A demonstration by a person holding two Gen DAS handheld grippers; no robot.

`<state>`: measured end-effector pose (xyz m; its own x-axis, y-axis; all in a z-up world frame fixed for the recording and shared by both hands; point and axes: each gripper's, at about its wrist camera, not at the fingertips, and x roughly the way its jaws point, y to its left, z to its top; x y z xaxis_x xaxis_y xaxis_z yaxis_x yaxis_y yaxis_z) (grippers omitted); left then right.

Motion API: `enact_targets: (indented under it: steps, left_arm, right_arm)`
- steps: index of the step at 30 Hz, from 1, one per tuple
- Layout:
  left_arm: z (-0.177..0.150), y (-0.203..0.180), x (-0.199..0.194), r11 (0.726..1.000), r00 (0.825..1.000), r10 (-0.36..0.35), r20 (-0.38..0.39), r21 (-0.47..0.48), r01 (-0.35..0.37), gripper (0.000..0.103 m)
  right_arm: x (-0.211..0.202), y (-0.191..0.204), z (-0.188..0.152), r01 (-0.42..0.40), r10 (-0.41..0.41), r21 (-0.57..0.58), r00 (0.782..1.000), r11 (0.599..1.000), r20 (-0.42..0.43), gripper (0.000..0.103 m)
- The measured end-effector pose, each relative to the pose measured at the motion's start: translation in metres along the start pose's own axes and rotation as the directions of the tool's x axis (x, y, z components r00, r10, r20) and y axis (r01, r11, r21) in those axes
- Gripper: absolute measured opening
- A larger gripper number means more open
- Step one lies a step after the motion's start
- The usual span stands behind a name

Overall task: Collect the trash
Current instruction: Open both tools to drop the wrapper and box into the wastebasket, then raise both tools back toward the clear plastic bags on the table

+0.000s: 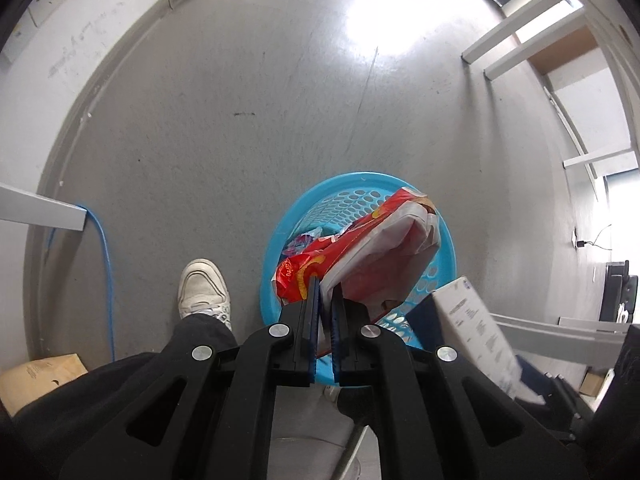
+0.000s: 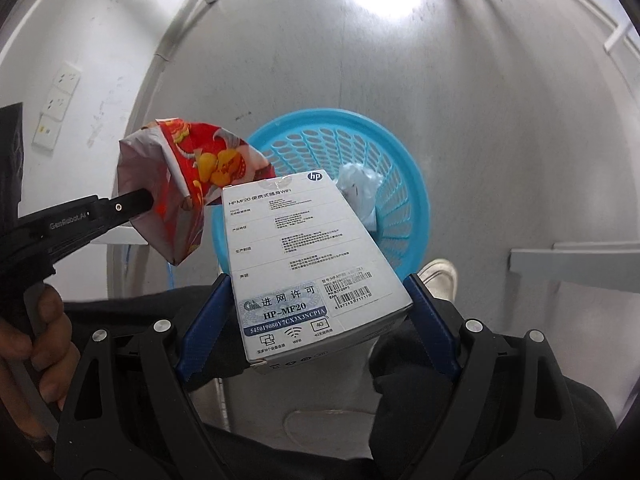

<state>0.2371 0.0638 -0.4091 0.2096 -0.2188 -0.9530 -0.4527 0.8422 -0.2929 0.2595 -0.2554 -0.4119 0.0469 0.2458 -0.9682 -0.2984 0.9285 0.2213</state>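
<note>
A blue perforated basket (image 1: 320, 196) (image 2: 404, 160) stands on the grey floor. My left gripper (image 1: 326, 284) is shut on a crumpled red and white paper bag (image 1: 376, 248), which hangs over the basket's mouth. In the right wrist view the same bag (image 2: 188, 168) sits left of the basket, pinched by the left gripper (image 2: 136, 202). My right gripper (image 2: 318, 280) is shut on a white HP box (image 2: 304, 248), its blue pads (image 2: 208, 320) pressing both sides, above the basket's near rim. The box (image 1: 472, 320) also shows at the right of the left wrist view. Crumpled plastic (image 2: 358, 188) lies inside the basket.
A person's white shoe (image 1: 204, 288) (image 2: 440, 276) and dark trouser legs stand just before the basket. A blue cable (image 1: 106, 272) runs down the left wall by a cardboard box (image 1: 40, 376). White table legs (image 1: 516, 40) stand at the far right. A hand (image 2: 44, 320) grips the left handle.
</note>
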Motion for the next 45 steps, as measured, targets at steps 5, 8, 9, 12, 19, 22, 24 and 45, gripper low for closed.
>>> enact_targets:
  steps: [5, 8, 9, 12, 19, 22, 24, 45]
  left_arm:
    - [0.011, -0.002, 0.028, 1.000, 0.997, 0.010, -0.071, -0.016, -0.011, 0.004]
    - [0.014, -0.008, 0.038, 1.000, 0.996, 0.023, -0.085, 0.004, -0.023, 0.004]
    - [0.016, -0.010, 0.040, 0.999, 0.996, 0.031, -0.086, 0.016, -0.030, 0.004]
    - [0.020, -0.017, 0.047, 0.999, 0.995, 0.043, -0.087, 0.037, -0.040, 0.004]
    - [0.031, -0.035, 0.054, 0.995, 0.997, 0.061, -0.052, 0.081, -0.057, 0.052]
    - [0.031, -0.034, 0.050, 0.996, 0.998, 0.053, -0.041, 0.070, -0.050, 0.052]
    - [0.032, -0.035, 0.048, 0.996, 0.997, 0.063, -0.033, 0.066, -0.061, 0.052]
    - [-0.026, -0.007, -0.018, 0.992, 0.996, 0.089, 0.022, 0.086, -0.090, 0.059]
  right_arm:
    - [0.031, -0.010, 0.017, -0.010, 0.015, 0.068, 0.997, 0.998, -0.074, 0.081]
    - [0.043, -0.014, 0.023, -0.002, 0.010, 0.087, 0.995, 0.996, -0.101, 0.081]
    - [0.046, -0.013, 0.025, 0.000, 0.009, 0.090, 0.994, 0.996, -0.106, 0.081]
    - [0.051, -0.015, 0.027, 0.003, 0.008, 0.093, 0.993, 0.996, -0.115, 0.081]
    - [0.057, -0.024, 0.029, -0.001, 0.019, 0.132, 0.991, 0.991, -0.132, 0.089]
    - [0.059, -0.019, 0.029, 0.005, 0.008, 0.095, 0.990, 0.995, -0.140, 0.089]
    - [0.057, -0.015, 0.029, 0.012, -0.002, 0.075, 0.991, 0.997, -0.132, 0.089]
    - [-0.017, 0.021, -0.011, 0.069, -0.062, -0.085, 0.995, 0.994, 0.081, 0.094]
